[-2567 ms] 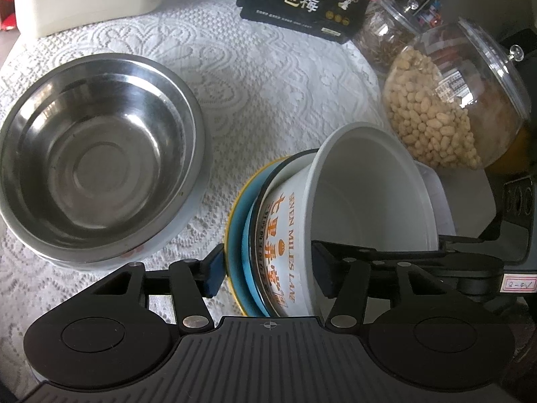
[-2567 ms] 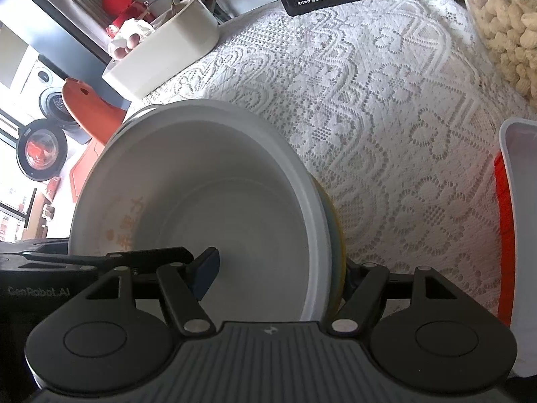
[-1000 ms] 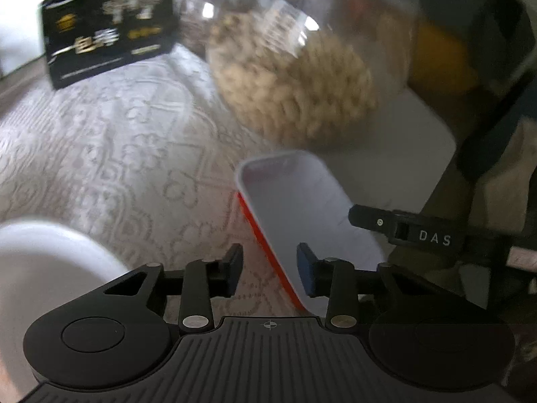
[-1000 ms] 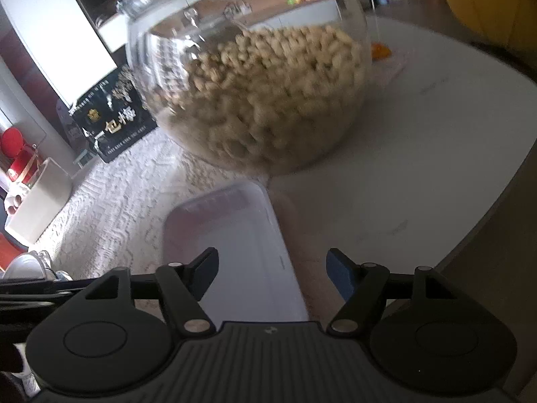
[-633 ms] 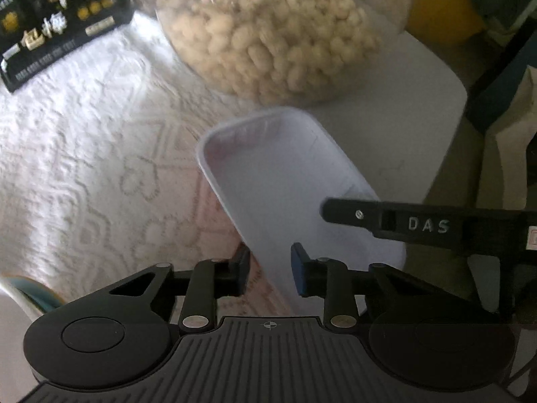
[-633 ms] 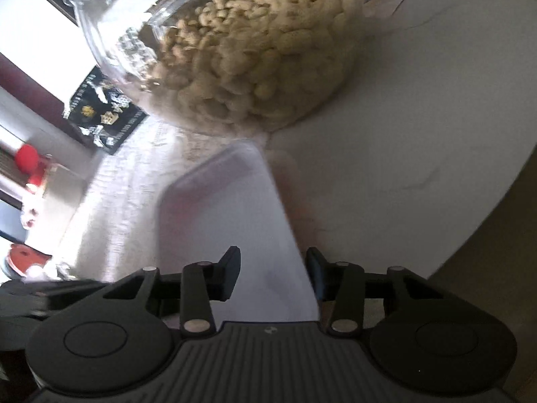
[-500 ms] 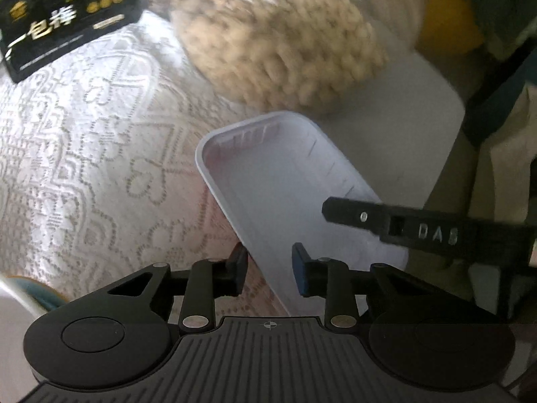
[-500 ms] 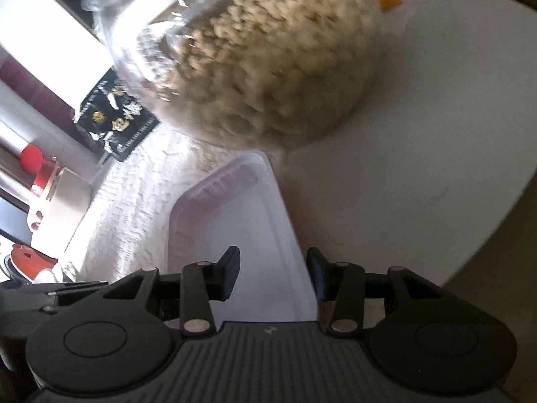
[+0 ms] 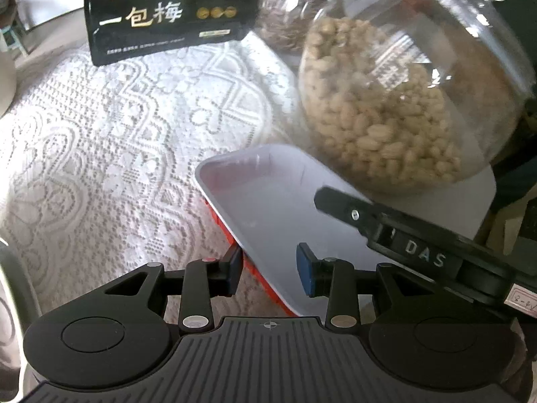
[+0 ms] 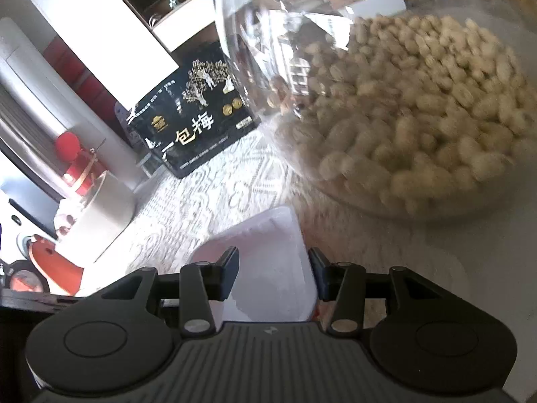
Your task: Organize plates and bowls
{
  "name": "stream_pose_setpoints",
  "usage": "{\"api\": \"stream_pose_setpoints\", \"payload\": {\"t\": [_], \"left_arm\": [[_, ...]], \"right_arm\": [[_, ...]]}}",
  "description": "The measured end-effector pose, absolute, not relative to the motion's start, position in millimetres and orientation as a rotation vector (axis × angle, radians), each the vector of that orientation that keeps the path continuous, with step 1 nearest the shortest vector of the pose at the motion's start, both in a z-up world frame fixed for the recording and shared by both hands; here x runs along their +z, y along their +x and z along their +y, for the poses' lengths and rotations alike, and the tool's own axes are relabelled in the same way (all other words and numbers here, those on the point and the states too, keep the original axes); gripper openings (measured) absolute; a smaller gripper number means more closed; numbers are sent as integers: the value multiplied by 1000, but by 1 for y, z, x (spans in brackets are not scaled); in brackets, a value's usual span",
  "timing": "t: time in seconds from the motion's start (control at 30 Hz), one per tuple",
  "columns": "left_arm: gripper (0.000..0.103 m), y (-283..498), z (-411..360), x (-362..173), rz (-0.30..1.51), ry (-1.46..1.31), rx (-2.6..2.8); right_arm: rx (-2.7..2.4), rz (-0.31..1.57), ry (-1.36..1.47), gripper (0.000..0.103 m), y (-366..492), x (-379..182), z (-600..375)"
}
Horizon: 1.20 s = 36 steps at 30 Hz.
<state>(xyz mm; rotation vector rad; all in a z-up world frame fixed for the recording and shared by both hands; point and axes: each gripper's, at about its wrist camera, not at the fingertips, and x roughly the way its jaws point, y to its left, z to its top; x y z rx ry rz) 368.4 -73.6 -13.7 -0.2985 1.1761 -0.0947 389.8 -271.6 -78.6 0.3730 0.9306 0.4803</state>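
A rectangular tray-shaped plate, white inside and red outside, is tilted over the lace cloth in front of the peanut jar. My left gripper has its jaws on either side of the plate's left rim, one finger under the red side, one inside. My right gripper straddles the plate's right rim with a wider gap. Its black body shows at the right of the left wrist view. Whether the pads press the rim is unclear. The bowls are out of view except a sliver at the left edge.
A big round glass jar of peanuts stands close behind the plate. A second jar and a black snack box stand at the back. A white container sits far left. The table edge runs to the right.
Both grippers left the stacked bowls, swung right to the red-and-white plate and narrowed around its two long rims. In the last half second the plate has tilted up.
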Motion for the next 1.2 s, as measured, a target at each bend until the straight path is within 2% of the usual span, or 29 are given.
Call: {"api": "stream_pose_setpoints", "payload": {"t": [0.4, 0.67, 0.8, 0.9, 1.03, 1.07, 1.2], "left_arm": [[36, 387, -71, -31, 1187, -325, -95], [36, 363, -40, -12, 1091, -453, -104], [35, 329, -16, 8, 995, -536, -135], [35, 286, 6, 27, 871, -560, -104], [35, 220, 38, 45, 745, -526, 24], [35, 207, 45, 47, 736, -523, 42], [35, 169, 67, 47, 716, -543, 72]], "right_arm": [[451, 964, 293, 46, 390, -103, -272], [426, 912, 305, 52, 391, -98, -283], [405, 872, 280, 52, 384, -94, -283], [360, 775, 196, 53, 368, -83, -277], [266, 637, 90, 58, 335, -70, -266], [235, 605, 103, 61, 324, -67, -266], [199, 602, 231, 62, 284, -62, -271]]}}
